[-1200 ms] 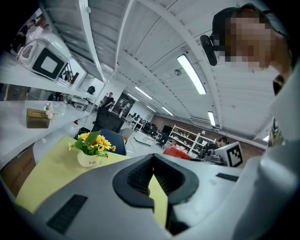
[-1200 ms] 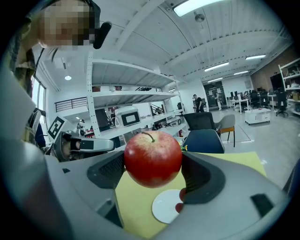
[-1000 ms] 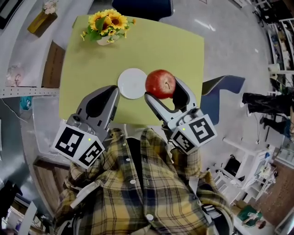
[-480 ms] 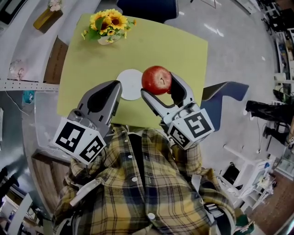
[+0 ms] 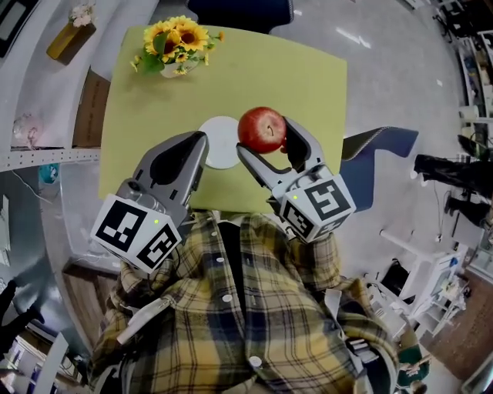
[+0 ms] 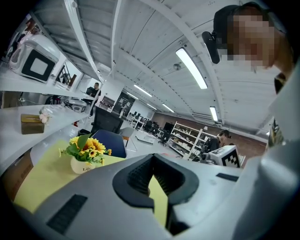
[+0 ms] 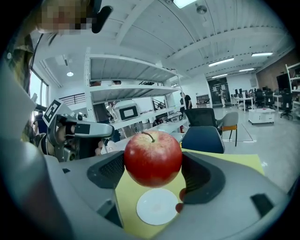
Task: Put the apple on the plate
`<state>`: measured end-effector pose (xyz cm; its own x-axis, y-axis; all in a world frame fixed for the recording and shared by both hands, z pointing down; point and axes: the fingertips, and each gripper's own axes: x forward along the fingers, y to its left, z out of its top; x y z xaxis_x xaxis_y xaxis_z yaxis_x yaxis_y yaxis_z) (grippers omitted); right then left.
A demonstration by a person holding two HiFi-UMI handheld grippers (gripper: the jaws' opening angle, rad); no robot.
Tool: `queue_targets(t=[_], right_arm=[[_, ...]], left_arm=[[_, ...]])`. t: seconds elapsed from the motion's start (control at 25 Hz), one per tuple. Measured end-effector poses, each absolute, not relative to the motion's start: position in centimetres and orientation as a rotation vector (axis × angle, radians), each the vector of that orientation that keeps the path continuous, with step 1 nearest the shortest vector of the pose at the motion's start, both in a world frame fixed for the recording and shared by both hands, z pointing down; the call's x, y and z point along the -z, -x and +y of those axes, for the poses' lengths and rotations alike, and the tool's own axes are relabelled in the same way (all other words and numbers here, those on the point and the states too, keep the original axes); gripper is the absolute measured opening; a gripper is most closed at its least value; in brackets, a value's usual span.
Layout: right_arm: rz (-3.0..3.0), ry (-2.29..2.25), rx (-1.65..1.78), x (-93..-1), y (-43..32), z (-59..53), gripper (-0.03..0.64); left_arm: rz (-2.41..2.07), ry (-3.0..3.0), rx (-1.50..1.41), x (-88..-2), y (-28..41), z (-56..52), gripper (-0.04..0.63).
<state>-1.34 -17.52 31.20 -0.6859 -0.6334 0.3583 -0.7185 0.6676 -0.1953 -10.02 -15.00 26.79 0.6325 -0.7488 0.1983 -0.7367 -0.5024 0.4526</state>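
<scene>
A red apple [image 5: 262,128] is held above the yellow-green table [image 5: 308,77], with my right gripper [image 5: 263,137] shut on it. The small white plate [image 5: 216,142] lies on the table just left of the apple, whose edge overlaps the plate's right rim. In the right gripper view the apple [image 7: 153,158] sits upright between the pads, stem up, and the plate [image 7: 157,206] shows below it. My left gripper [image 5: 199,142] hovers at the plate's left edge, shut and holding nothing. In the left gripper view its jaws [image 6: 152,173] hide the plate and the apple.
A white pot of sunflowers [image 5: 173,42] stands at the table's far left corner. A dark blue chair [image 5: 239,11] stands beyond the far edge, another [image 5: 377,146] to the right. The person's plaid shirt [image 5: 231,323] fills the near side. White counters [image 5: 46,100] run along the left.
My right gripper has carried the apple slightly left and farther out, so it now overlaps the plate's right rim. The left gripper has barely moved.
</scene>
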Motion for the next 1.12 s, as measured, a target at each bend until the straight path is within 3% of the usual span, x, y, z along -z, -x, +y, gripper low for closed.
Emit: queue_targets(t=[0.72, 1.12], right_arm=[[-2.589, -1.111, -0.470, -31.8, 3.2, -18.3, 0.364], [-2.533, -1.030, -0.496, -36.6, 3.8, -18.1, 0.364]], left_arm=[[-1.140, -2.366, 0.054, -27.0, 12.0, -16.6, 0.006], [-1.201, -2.272, -0.047, -30.7, 13.1, -15.6, 0.006]])
